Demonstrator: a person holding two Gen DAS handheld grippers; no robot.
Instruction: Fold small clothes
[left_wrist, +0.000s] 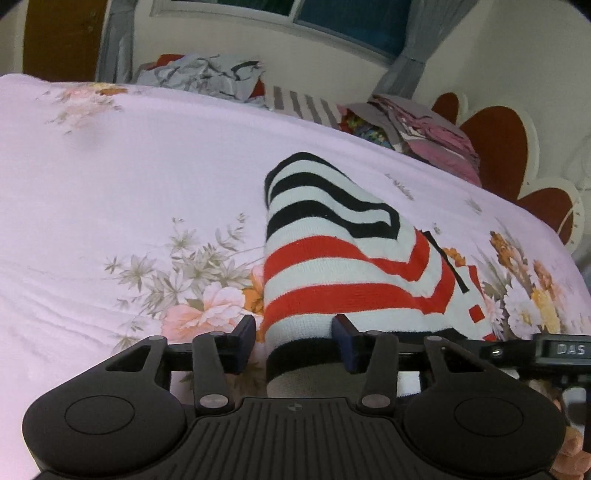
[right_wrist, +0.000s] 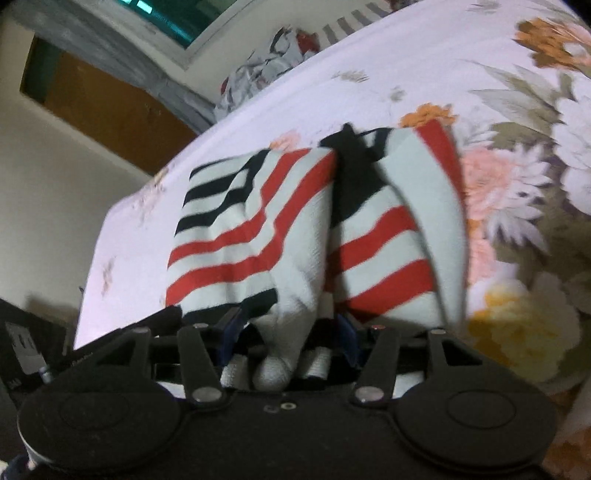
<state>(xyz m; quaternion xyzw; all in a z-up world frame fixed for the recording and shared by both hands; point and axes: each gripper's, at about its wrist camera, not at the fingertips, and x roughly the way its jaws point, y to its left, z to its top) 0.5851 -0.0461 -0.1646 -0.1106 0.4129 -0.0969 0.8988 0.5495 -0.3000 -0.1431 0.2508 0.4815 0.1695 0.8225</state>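
Observation:
A small knit sweater (left_wrist: 332, 258) with white, red and black stripes lies folded on the pink floral bedsheet (left_wrist: 110, 166). My left gripper (left_wrist: 295, 332) is open, with the sweater's black hem between its blue pads. The left pad (left_wrist: 247, 332) stands clear of the cloth. In the right wrist view the sweater (right_wrist: 240, 229) has a folded flap on its right side. My right gripper (right_wrist: 288, 332) is open too, and bunched white cloth sits loosely between its pads. Part of the right gripper (left_wrist: 561, 349) shows at the right edge of the left wrist view.
Heaps of other clothes (left_wrist: 207, 74) (left_wrist: 424, 133) lie along the bed's far edge, under a window with grey curtains. A red flower-shaped headboard (left_wrist: 495, 147) stands at the right. The bed's left edge drops toward a brown door (right_wrist: 110, 110). A person's fingers (left_wrist: 572, 454) show at the lower right.

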